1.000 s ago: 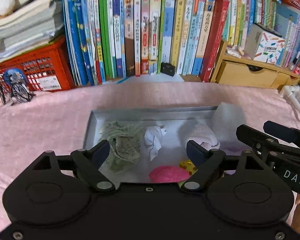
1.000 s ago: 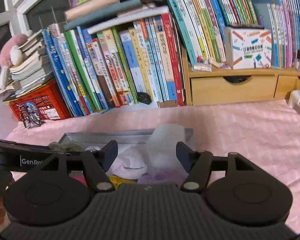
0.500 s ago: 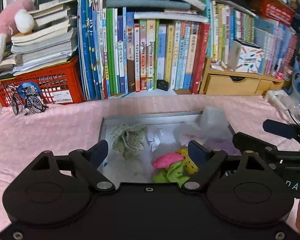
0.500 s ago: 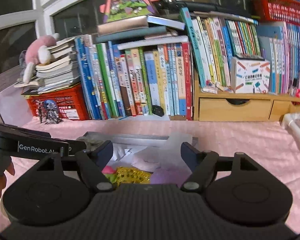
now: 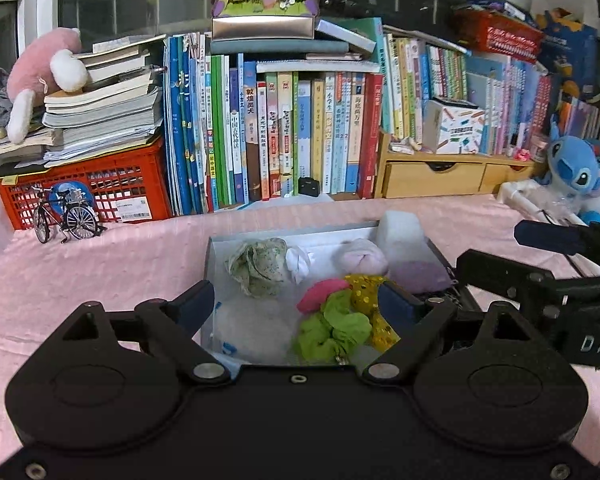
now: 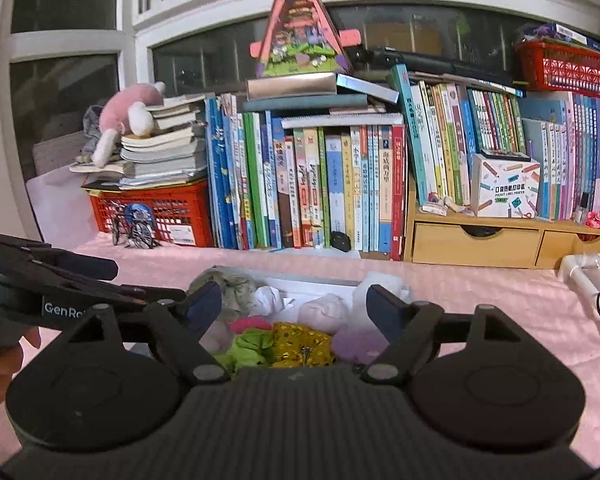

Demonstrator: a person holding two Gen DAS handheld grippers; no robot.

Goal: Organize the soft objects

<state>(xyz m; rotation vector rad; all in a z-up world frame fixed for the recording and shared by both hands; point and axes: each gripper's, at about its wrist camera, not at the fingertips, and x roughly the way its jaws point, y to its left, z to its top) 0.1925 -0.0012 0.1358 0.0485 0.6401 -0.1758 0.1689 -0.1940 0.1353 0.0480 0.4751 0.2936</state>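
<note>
The soft things lie heaped in a shallow grey tray (image 5: 209, 258) on the pink tablecloth (image 5: 112, 252), straight ahead of both grippers. Nearest the left gripper (image 5: 296, 306), just beyond and between its fingers, sits a lime green scrunchie (image 5: 334, 330), touching a gold sequined piece (image 5: 366, 292) on its right and a pink piece (image 5: 322, 294) just behind it. Farther out, toward the left finger's side, is a crumpled green-patterned cloth (image 5: 258, 266), with a small white cloth (image 5: 298, 264) beside it. Past the right finger lie a pale pink bundle (image 5: 364, 256), a purple soft piece (image 5: 418, 276) and a white foam block (image 5: 400, 230) at the tray's far corner. A pale, fluffy patch near the left finger may be another soft item, but it is too washed out to tell.

The left gripper's jaws stand wide apart, holding nothing, poised above the tray's near edge. The right gripper (image 6: 294, 308) is likewise spread wide and empty, with the same heap showing between its fingers; from the left camera it appears off to the right, beside the tray.

Beyond the tray, a row of upright books (image 5: 284, 136) lines the back, with a red crate (image 5: 100, 186) and a small model bicycle (image 5: 66, 218) far to the left, a wooden drawer unit (image 5: 432, 178) to the right, and a blue plush toy (image 5: 576, 172) at the far right.
</note>
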